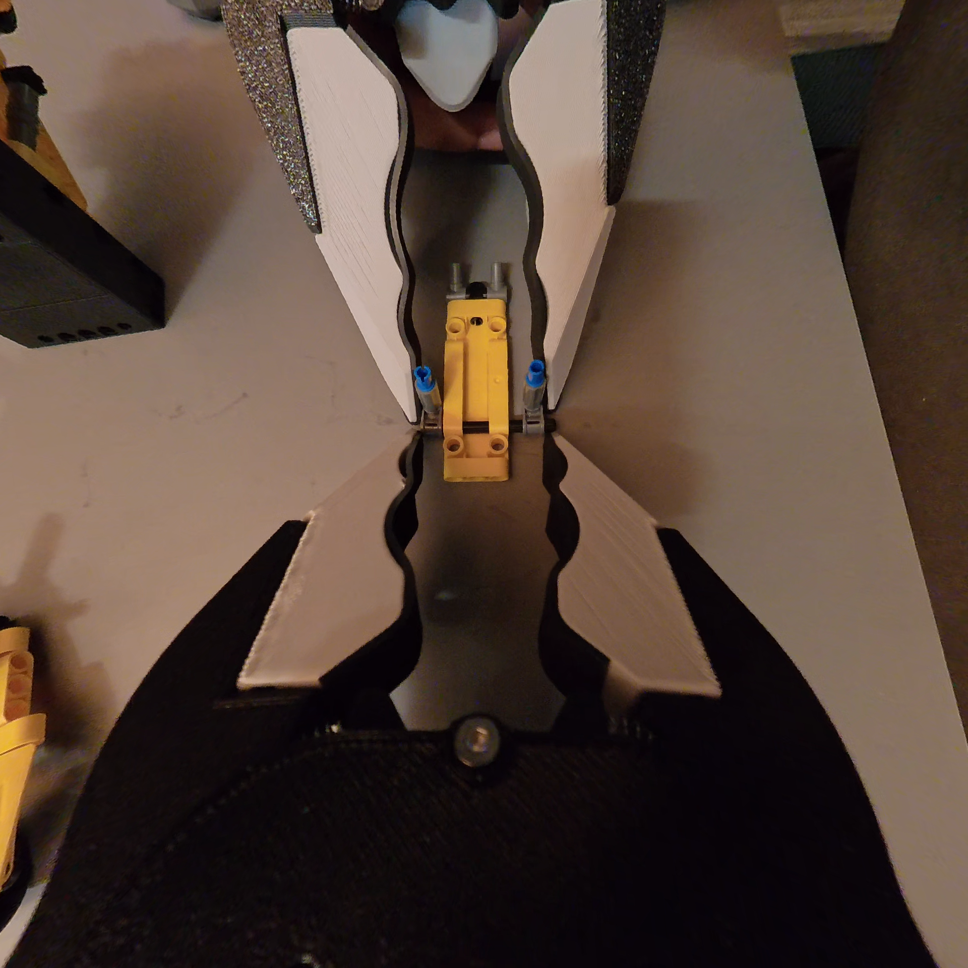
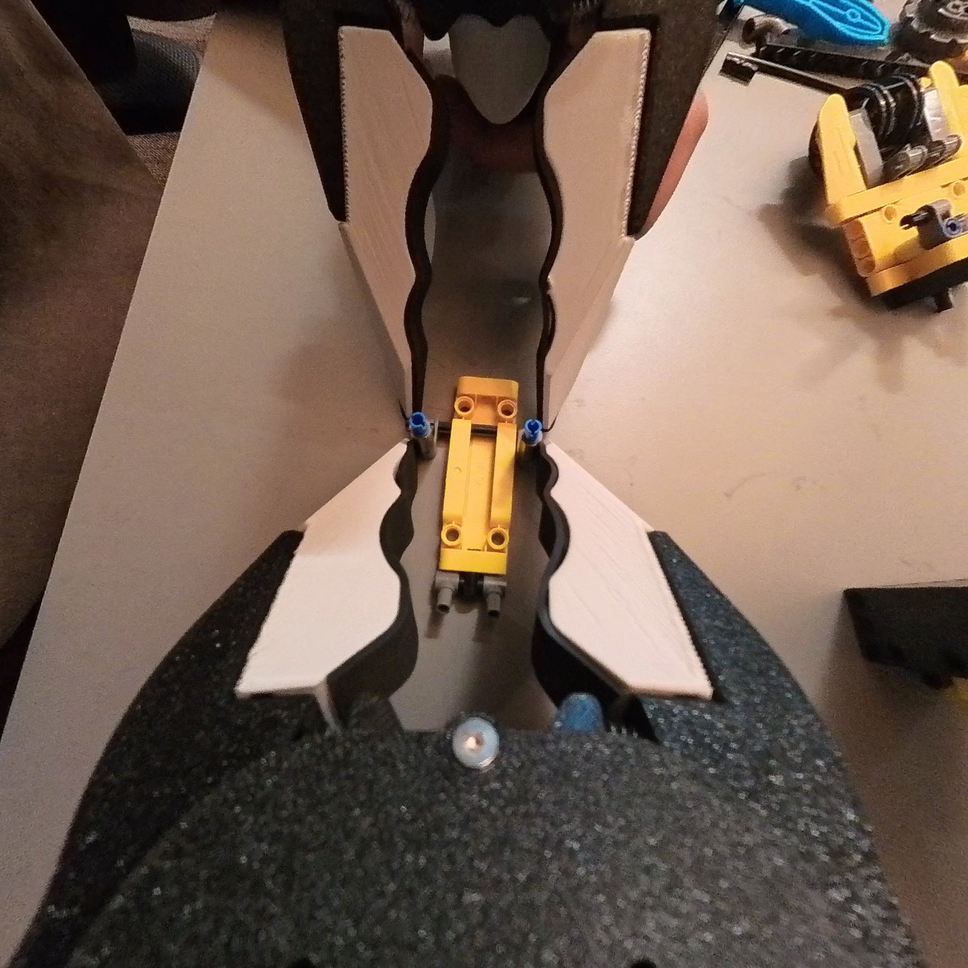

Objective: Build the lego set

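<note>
A yellow building-toy beam [image 1: 475, 387] lies flat on the pale table [image 1: 707, 366]. A black axle crosses it, with a grey connector and a blue pin [image 1: 535, 369] at each side. My left gripper [image 1: 482, 435] comes from below, and its fingertips [image 1: 414, 435] press on the axle ends. My right gripper [image 1: 483, 408] faces it from the top, its tips against the grey connectors. In the right wrist view the beam [image 2: 476, 487] lies between my right gripper's [image 2: 475, 445] fingers, with the left gripper [image 2: 476, 416] opposite. Two grey pegs [image 2: 466, 597] stick out of the beam's near end.
A black box [image 1: 68, 262] and a yellow toy part [image 1: 15, 696] sit at the left. A yellow toy assembly [image 2: 901, 199], a blue item [image 2: 817, 15] and a black block [image 2: 916, 628] sit at the right. The table edge [image 2: 120, 419] runs close by.
</note>
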